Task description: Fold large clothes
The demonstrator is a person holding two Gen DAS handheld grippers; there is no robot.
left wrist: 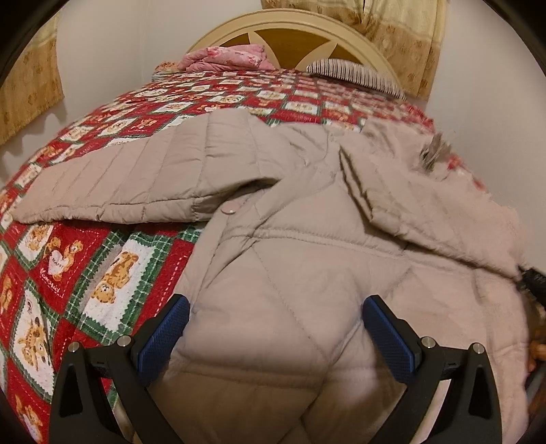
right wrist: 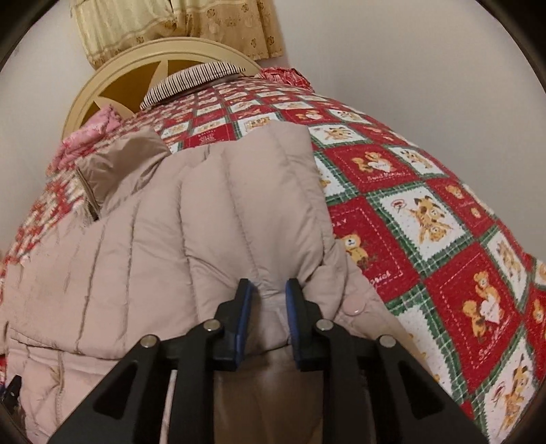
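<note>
Currently the bed (left wrist: 78, 273), under a red bear-print quilt, carries a beige padded coat (left wrist: 290, 273) lying across it. Folding looks barely begun: one sleeve (left wrist: 112, 184) lies outstretched, the body unfolded. Right gripper (right wrist: 269, 290) pinches a coat fold; left gripper (left wrist: 274, 328) hovers with fingers spread, holding nothing.

A teddy-bear quilt (left wrist: 68, 259) covers the bed, striped pillow (left wrist: 355, 73) near the headboard (left wrist: 293, 24).
</note>
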